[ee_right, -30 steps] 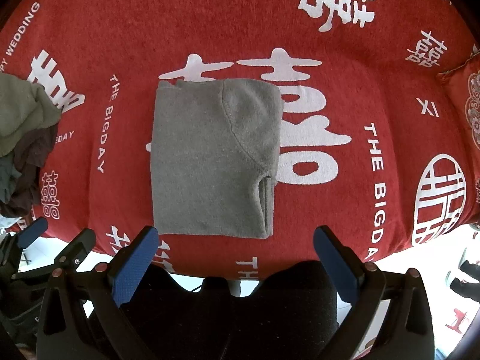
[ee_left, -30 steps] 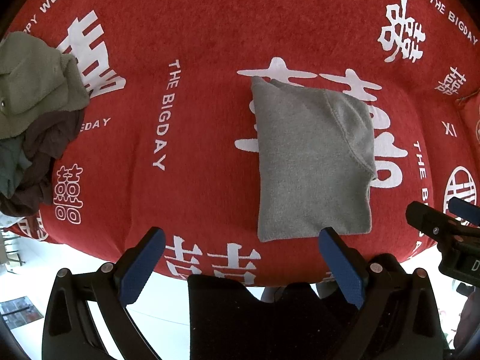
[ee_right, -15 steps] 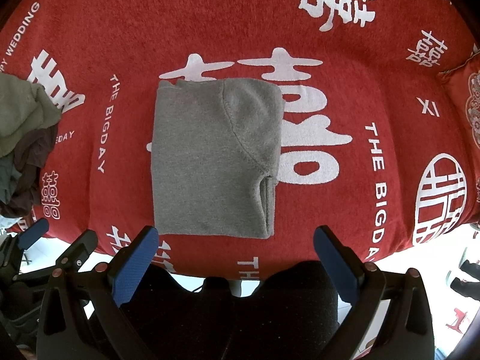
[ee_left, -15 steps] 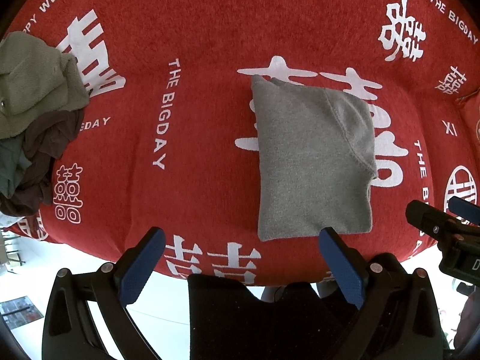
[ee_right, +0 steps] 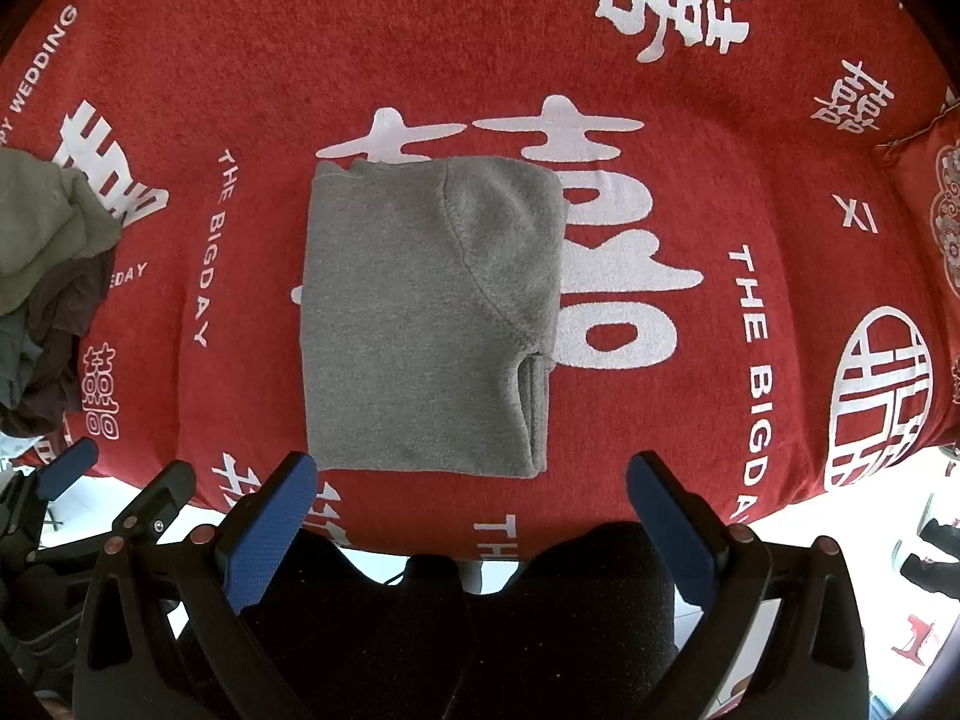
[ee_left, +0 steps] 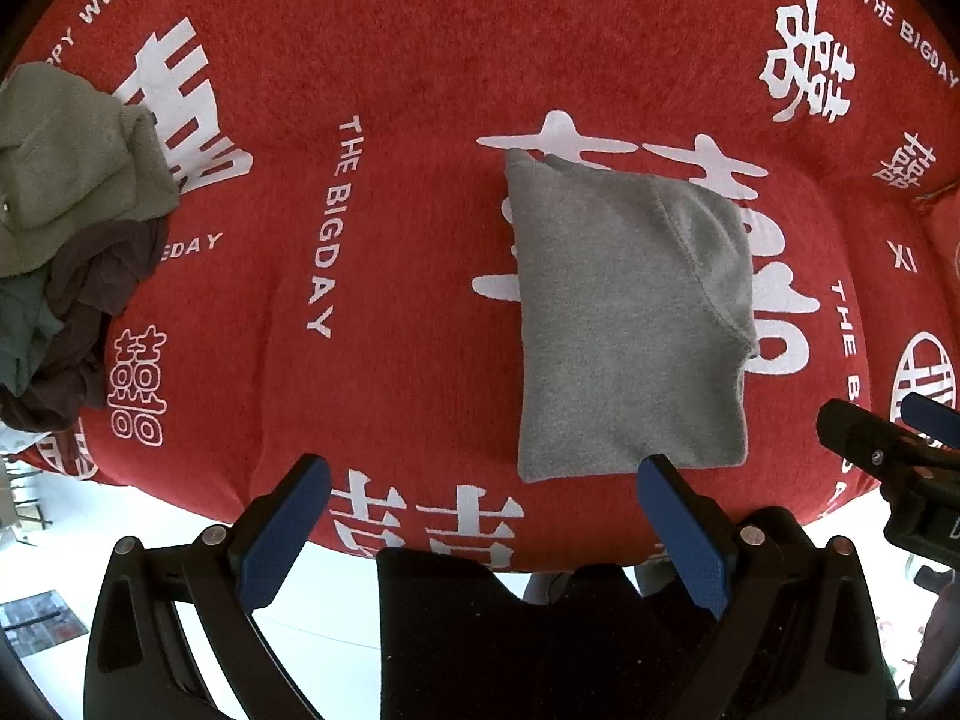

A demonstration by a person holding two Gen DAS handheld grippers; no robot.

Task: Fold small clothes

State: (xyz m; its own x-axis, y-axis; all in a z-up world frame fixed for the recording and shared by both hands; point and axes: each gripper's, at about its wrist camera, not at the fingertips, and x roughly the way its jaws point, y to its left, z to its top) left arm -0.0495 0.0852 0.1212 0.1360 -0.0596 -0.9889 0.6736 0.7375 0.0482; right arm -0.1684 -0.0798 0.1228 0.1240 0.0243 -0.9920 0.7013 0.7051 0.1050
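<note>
A grey knit garment (ee_left: pixel 630 324) lies folded into a flat rectangle on the red cloth; it also shows in the right wrist view (ee_right: pixel 426 324). My left gripper (ee_left: pixel 483 480) is open and empty, held back at the near edge, its right finger just before the garment's near hem. My right gripper (ee_right: pixel 471 480) is open and empty, also at the near edge just below the garment. Each gripper shows at the side of the other's view.
The red cloth (ee_left: pixel 390 60) with white lettering covers the whole surface. A pile of unfolded clothes, green and dark brown (ee_left: pixel 66 228), sits at the left edge, also seen in the right wrist view (ee_right: pixel 42 276). A red cushion (ee_right: pixel 942 216) lies at far right.
</note>
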